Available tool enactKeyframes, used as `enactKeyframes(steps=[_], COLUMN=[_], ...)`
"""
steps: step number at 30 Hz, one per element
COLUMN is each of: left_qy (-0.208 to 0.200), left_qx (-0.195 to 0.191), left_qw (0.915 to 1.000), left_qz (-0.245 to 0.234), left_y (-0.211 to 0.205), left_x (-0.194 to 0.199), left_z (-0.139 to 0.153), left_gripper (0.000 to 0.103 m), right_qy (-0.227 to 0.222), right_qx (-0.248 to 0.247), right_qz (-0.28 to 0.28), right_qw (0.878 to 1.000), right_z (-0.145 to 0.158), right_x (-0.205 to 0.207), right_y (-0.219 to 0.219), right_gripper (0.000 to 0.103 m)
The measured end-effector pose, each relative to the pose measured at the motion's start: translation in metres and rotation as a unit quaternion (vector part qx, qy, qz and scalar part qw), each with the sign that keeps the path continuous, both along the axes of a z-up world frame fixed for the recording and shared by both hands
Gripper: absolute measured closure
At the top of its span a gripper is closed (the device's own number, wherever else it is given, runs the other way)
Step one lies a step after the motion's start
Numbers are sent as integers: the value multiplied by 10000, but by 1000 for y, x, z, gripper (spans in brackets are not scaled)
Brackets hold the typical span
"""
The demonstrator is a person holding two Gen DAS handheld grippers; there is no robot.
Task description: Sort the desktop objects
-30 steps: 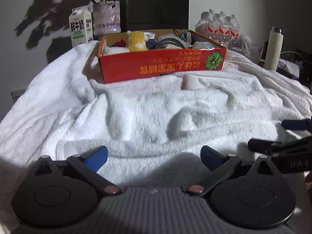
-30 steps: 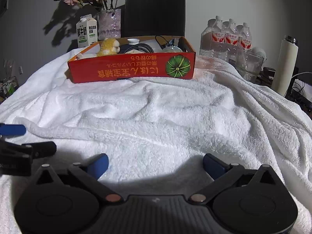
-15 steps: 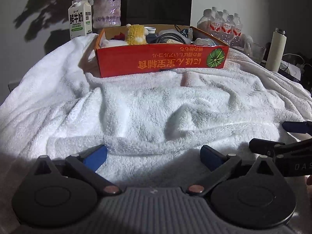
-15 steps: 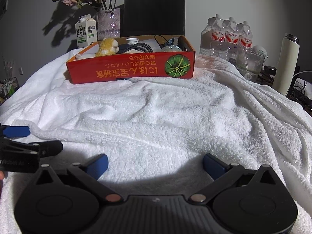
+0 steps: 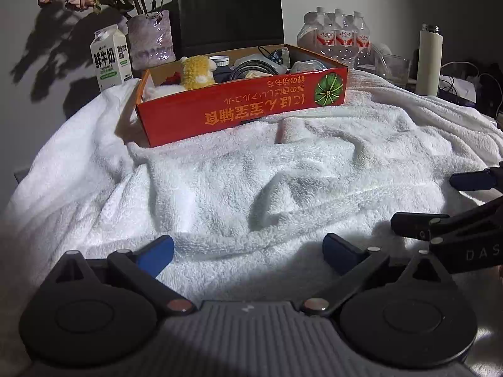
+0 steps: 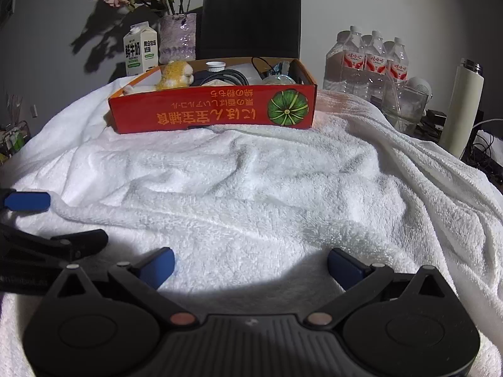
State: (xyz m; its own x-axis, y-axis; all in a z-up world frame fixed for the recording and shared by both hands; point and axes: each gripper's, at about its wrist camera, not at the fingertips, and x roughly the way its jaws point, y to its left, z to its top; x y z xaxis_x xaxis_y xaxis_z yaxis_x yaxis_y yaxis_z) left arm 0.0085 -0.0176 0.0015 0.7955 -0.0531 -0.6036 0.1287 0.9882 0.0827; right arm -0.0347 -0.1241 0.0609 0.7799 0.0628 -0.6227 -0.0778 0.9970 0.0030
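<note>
White terry towel (image 6: 251, 194) covers the whole worktop, rumpled into soft folds; nothing loose lies on it between the grippers and the box. Left gripper (image 5: 248, 246) low over the near edge, jaws wide apart, nothing between them. Right gripper (image 6: 250, 259) alongside, likewise spread and empty; each shows at the margin of the other's view. Farther back, red box (image 5: 245, 110) sits on the towel with printed side facing the cameras, the print upside down. Inside it: yellow plush (image 5: 198, 72) at the left end, a white cap (image 5: 220, 60), coiled cable (image 5: 251, 67) mid-box, other items too crowded to name. Judgement: sorting looks about done, as the things are in the box. Plush is light and soft, will squash under the pads, so take it across the body. Cable is limp and springy, likely to snag neighbours; pinch several loops together. Box is thin card, will flex if lifted by one wall. Behind the box: milk carton (image 6: 140, 48), vase (image 6: 177, 36), dark bag (image 6: 251, 19). Right of the box: water bottles (image 6: 367, 59), flask (image 6: 462, 106).
</note>
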Motion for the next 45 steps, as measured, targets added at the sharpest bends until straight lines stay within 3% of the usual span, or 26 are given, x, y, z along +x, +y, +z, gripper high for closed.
enactKeyframes(steps=[4, 10, 45], left_qy=[125, 199, 190], left_qx=[-320, -470, -500], left_qw=[9994, 9987, 9986], left_qz=[-10, -2, 24], left_y=[9, 13, 13], left_x=[4, 6, 5], left_z=[-1, -3, -3], left_gripper=[0, 0, 0], right_qy=[-10, 12, 16], right_qx=[-57, -14, -6], right_qz=[24, 5, 3], right_qw=[10000, 10000, 10000], right_z=[0, 0, 0], right_x=[0, 0, 1], right_y=[2, 0, 1], right_gripper=[0, 0, 0])
